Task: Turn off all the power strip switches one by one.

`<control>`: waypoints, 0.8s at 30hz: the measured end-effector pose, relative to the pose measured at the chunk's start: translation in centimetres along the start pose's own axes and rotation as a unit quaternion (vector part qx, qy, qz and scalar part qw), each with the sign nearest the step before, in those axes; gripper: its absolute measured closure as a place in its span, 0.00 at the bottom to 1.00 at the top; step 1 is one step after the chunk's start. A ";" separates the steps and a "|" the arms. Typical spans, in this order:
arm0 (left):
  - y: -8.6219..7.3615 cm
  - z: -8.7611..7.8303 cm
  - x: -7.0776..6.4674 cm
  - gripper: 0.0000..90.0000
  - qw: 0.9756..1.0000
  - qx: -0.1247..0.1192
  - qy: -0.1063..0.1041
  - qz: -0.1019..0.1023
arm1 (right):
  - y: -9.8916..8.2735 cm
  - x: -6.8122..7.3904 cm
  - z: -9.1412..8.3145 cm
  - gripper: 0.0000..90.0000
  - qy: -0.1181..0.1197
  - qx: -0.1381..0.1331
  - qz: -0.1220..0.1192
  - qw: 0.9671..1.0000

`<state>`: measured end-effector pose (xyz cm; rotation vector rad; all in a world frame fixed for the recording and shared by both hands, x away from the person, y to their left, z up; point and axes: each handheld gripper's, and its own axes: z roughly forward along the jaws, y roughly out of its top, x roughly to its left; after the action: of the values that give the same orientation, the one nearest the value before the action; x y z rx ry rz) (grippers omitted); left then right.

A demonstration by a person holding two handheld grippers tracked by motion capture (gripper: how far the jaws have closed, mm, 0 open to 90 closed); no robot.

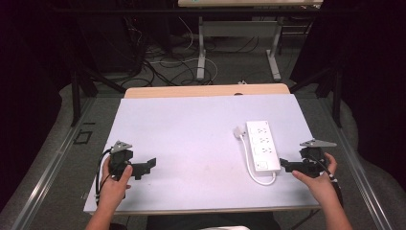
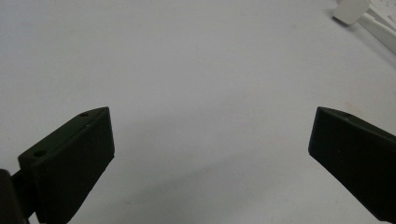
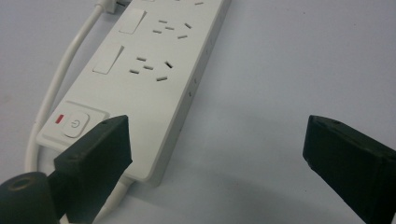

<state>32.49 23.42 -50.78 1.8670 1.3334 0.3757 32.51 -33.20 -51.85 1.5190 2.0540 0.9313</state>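
Note:
A white power strip (image 1: 263,145) lies lengthwise on the right half of the white table top (image 1: 191,139), its cable (image 1: 249,160) looping along its left side to a white plug (image 1: 239,132). In the right gripper view the power strip (image 3: 154,70) shows its power button (image 3: 76,124) close to the left jaw. My right gripper (image 1: 286,165) rests just right of the strip's near end, open, nothing between its jaws (image 3: 217,149). My left gripper (image 1: 146,167) sits at the table's left front, open and empty (image 2: 210,144), over bare table.
The table's front edge (image 1: 201,210) runs just ahead of both hands. Beyond the far edge stand the legs of another table (image 1: 201,57) and loose cables on the floor (image 1: 167,62). Dark frame posts (image 1: 75,96) flank the table.

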 end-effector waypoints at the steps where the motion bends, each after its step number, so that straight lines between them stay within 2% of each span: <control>1: 0.1 -0.1 0.0 0.00 1.000 0.002 0.001 0.006 | 0.1 0.1 -0.1 0.15 0.003 0.001 -0.001 1.000; 6: 0.0 -0.2 -0.4 0.00 1.000 0.005 -0.001 0.015 | 0.4 0.7 -0.7 0.28 0.007 0.004 -0.036 0.999; 7: 0.0 -0.2 -0.5 0.00 1.000 0.008 -0.002 0.016 | 0.6 0.9 -1.0 0.31 0.006 0.014 -0.041 0.999; 8: 0.0 -0.2 -0.6 0.00 1.000 0.010 -0.001 0.022 | 0.7 1.1 -0.9 0.34 0.003 -0.003 -0.043 0.999; 9: 0.0 -0.2 -0.6 0.00 1.000 0.010 -0.001 0.022 | 0.8 1.1 -1.0 0.38 0.007 -0.005 -0.050 0.999; 11: -0.1 -0.2 -0.8 0.00 1.000 0.014 -0.003 0.025 | 1.0 1.3 -1.3 0.43 0.012 -0.007 -0.052 0.999; 14: -0.2 -0.1 -0.9 0.00 0.999 0.016 -0.002 0.028 | 1.2 1.7 -1.4 0.46 0.013 -0.006 -0.041 0.999; 16: -0.2 -0.1 -0.9 0.00 0.999 0.017 -0.002 0.029 | 1.3 1.8 -1.3 0.52 0.025 -0.006 -0.044 0.999; 21: -0.2 0.0 -0.9 0.00 0.999 0.021 0.000 0.030 | 1.6 2.7 -1.1 0.53 0.030 0.003 -0.047 0.998; 24: -0.3 0.0 -0.8 0.00 0.999 0.021 0.000 0.031 | 1.9 3.1 -1.0 0.66 0.042 0.003 -0.056 0.998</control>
<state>31.97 22.72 -50.79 1.9468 1.2953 0.3810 32.09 -30.18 -49.61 1.3740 2.1781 0.9626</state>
